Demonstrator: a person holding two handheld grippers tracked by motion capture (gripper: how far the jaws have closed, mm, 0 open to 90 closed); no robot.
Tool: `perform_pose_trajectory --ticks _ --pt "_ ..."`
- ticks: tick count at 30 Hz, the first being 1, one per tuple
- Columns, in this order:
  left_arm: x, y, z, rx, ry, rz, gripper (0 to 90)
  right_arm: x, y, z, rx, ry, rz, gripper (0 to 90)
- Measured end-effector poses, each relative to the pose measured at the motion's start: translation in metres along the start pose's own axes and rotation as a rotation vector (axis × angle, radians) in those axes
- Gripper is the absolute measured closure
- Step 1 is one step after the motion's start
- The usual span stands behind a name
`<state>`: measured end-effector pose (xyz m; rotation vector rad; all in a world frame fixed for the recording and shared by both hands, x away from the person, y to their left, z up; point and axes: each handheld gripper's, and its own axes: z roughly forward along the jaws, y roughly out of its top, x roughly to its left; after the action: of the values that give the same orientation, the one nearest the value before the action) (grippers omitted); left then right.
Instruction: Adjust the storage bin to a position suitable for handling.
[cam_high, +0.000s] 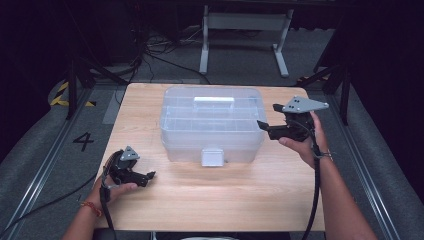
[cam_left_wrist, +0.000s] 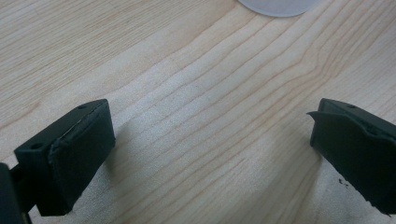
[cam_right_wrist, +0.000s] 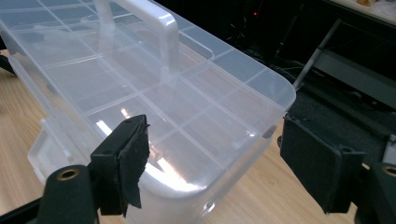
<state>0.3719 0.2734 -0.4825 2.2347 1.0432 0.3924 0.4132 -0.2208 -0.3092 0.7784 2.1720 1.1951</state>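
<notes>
Pale wood grain runs across the table we are working at, with grey flooring, a painted number and a metal stand leg in the dark room beyond it.

Nearest to us, our left gripper rests low by the front left corner of the table. In the left gripper view its jaws stand wide apart with nothing but bare wood between them, and a rounded bit of frosted plastic peeks in at the top edge. It is well apart from the box and looks parked.

Farther in, our right gripper hangs raised at the right end of the clear plastic organiser box, its jaws pointing in toward the box. In the right gripper view its jaws are spread wide, one before the lid corner and the other out past the box's end, with neither pad touching plastic.

The box sits closed in the middle of the table, toward the far edge, with its white carry handle lying along the lid and its front latch facing us. Through the lid we see dividers, and the compartments look empty.

We judge that we are in the approach step, bringing the right gripper to the box and not yet holding it. The next move calls for choosing a hold, the handle or the latch, and lining the open jaws squarely over it before closing, since smooth plastic may slip.
</notes>
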Motion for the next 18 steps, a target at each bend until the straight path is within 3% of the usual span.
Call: perform_pose_trajectory --ticks 10,18 --pt "0.0 0.0 0.0 0.0 0.0 0.0 0.4 0.003 0.017 0.016 0.004 0.02 -0.017 25.0" --pt "0.0 0.0 0.0 0.0 0.0 0.0 0.4 0.007 0.028 0.04 0.024 0.033 -0.029 25.4"
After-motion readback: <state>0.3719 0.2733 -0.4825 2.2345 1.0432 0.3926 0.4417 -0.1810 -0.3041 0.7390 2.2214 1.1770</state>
